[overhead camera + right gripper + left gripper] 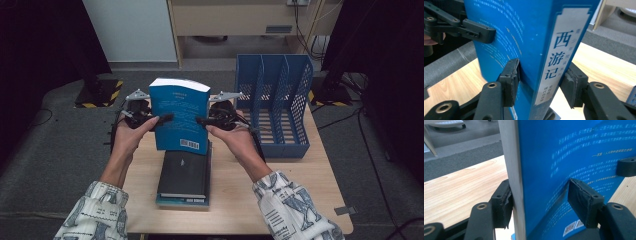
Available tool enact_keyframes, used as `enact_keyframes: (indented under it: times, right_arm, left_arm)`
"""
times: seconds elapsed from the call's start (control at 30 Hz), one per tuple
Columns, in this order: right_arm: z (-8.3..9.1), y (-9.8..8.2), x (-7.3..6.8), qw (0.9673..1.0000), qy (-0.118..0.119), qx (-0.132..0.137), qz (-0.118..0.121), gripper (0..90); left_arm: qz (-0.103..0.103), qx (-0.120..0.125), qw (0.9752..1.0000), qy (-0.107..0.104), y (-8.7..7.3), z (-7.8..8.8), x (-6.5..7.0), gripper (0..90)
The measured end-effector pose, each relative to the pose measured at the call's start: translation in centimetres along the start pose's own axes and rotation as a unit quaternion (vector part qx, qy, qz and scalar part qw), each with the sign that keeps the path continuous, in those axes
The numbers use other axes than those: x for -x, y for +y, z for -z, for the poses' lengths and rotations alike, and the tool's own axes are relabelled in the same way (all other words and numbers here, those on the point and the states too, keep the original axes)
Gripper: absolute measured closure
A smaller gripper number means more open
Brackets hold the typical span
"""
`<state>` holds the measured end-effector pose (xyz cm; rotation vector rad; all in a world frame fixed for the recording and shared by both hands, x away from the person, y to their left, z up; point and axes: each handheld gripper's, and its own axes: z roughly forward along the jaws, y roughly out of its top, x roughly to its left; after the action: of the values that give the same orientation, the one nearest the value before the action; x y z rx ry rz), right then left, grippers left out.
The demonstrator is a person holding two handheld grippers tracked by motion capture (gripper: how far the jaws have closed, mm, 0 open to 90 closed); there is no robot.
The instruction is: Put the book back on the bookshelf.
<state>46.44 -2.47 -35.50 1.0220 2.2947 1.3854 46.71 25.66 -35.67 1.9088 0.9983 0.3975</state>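
Note:
A thick blue paperback [179, 115] stands upright over the far end of a stack of books. My left gripper [162, 119] grips its page-edge side, and in the left gripper view the pads [584, 202] press on the blue cover [574, 157] and the other face, with the gripper [541, 197] shut on it. My right gripper [200, 121] holds the spine side. In the right gripper view its jaws [540, 80] straddle the white spine label [556, 57], both pads against the book [524, 37].
A black book [184, 172] lies on a teal one [182, 201] on the wooden table [300, 190]. A blue slotted file rack [280, 110] stands at the right, just beyond my right gripper. Grey floor surrounds the table.

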Motion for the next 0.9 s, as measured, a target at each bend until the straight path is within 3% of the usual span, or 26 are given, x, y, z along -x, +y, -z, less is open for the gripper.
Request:
enact_keyframes:
  times: [0.17,0.2,0.3,0.33,0.47,0.67,0.9]
  right_arm:
    - [0.7,-0.4,-1.4,0.9999,0.005,0.006,0.014,53.5]
    - [1.0,-0.6,-2.3,0.9997,0.0,0.006,0.024,53.5]
    - [1.5,-1.1,-3.0,0.9994,-0.004,0.011,0.034,53.1]
    - [1.6,-1.2,-3.0,0.9993,-0.004,0.013,0.034,53.0]
    - [1.9,-1.6,-3.3,0.999,-0.006,0.019,0.041,53.0]
    - [1.8,-1.5,-3.3,0.9987,0.007,0.024,0.045,54.0]
    - [2.1,-1.8,-3.7,0.9983,0.016,0.024,0.051,55.2]
  left_arm:
    - [-0.004,0.012,0.9999,0.009,-1.1,1.0,0.7,34.2]
    - [-0.007,0.024,0.9997,0.008,-1.7,1.4,1.1,33.2]
    - [-0.013,0.034,0.9993,0.011,-2.2,1.8,1.4,31.5]
    - [-0.017,0.046,0.9987,0.015,-2.6,1.9,1.7,30.7]
    - [-0.02,0.055,0.998,0.022,-3.0,2.0,2.0,29.2]
    - [-0.003,0.075,0.9965,0.037,-3.5,1.8,1.6,26.1]
    - [-0.004,0.077,0.9964,0.035,-3.4,1.6,1.5,26.9]
